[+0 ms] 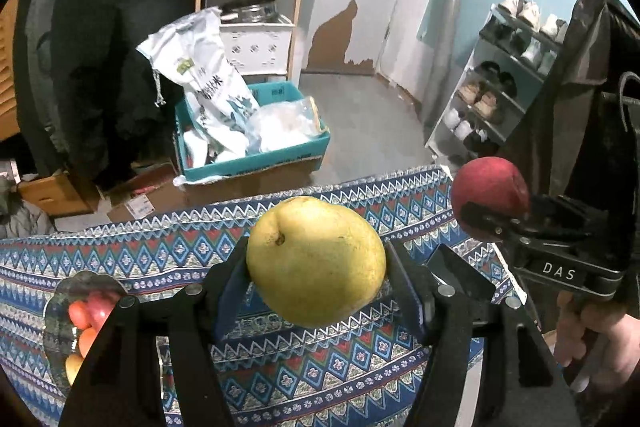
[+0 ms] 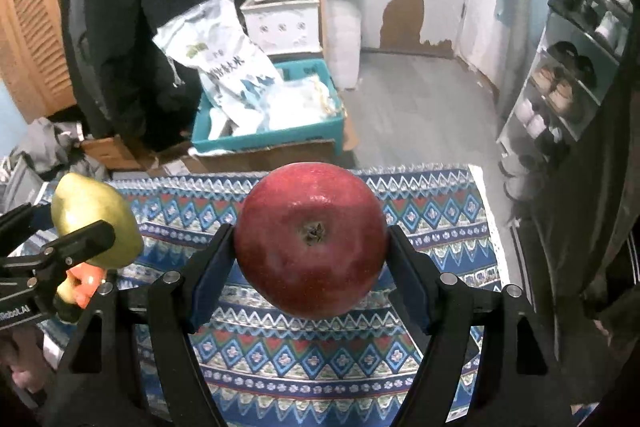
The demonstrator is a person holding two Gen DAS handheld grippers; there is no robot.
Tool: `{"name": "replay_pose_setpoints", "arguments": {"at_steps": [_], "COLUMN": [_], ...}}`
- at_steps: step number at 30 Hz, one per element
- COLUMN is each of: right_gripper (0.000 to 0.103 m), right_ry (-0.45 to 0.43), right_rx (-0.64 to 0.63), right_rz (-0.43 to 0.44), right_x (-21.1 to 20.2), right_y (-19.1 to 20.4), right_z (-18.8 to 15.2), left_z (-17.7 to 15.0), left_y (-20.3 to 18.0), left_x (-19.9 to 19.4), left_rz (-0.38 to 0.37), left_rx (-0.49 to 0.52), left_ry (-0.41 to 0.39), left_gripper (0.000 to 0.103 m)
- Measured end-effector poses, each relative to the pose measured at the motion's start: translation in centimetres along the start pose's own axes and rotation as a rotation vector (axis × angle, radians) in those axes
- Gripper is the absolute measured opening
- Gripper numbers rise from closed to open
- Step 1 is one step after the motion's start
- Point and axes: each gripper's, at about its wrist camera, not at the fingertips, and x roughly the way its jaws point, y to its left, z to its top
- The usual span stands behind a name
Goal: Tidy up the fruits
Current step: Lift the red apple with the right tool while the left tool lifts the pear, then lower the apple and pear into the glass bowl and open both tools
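Left tongs point(image 1: 316, 269) grip 1 yellow pear point(image 1: 316, 261) above the patterned desk point(image 1: 280, 367). Right tongs point(image 2: 310, 259) grip 1 red apple point(image 2: 310, 241), clear of the desk, beside the pear.

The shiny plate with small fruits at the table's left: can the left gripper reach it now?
Probably yes: the shiny plate lies just left of the left gripper with nothing between, but its jaws already hold a yellow pear.
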Motion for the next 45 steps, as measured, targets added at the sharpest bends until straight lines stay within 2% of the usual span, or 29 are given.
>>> {"name": "replay_pose_setpoints", "arguments": {"at_steps": [15, 25, 45], "right_gripper": [0.075, 0.075, 0.075], "right_ry": [-0.068, -0.087, -0.007], "right_rx": [-0.059, -0.112, -0.216], "right_rz": [0.048, 0.096, 0.259], "right_x": [-2.7, -3.1, 1.1], "right_y": [4.6, 8.8, 20.1], "right_z": [1.6, 2.8, 4.2], "left_z": [0.1, -0.3, -3.6], "left_y": [3.1, 6.2, 17.2], "left_x": [-5.3, -7.5, -9.8], "left_rz": [0.021, 0.053, 0.203], "left_rx": [-0.025, -0.063, -0.225], "left_ry": [-0.091, -0.117, -0.109], "left_gripper": [0.067, 0.067, 0.067]}}
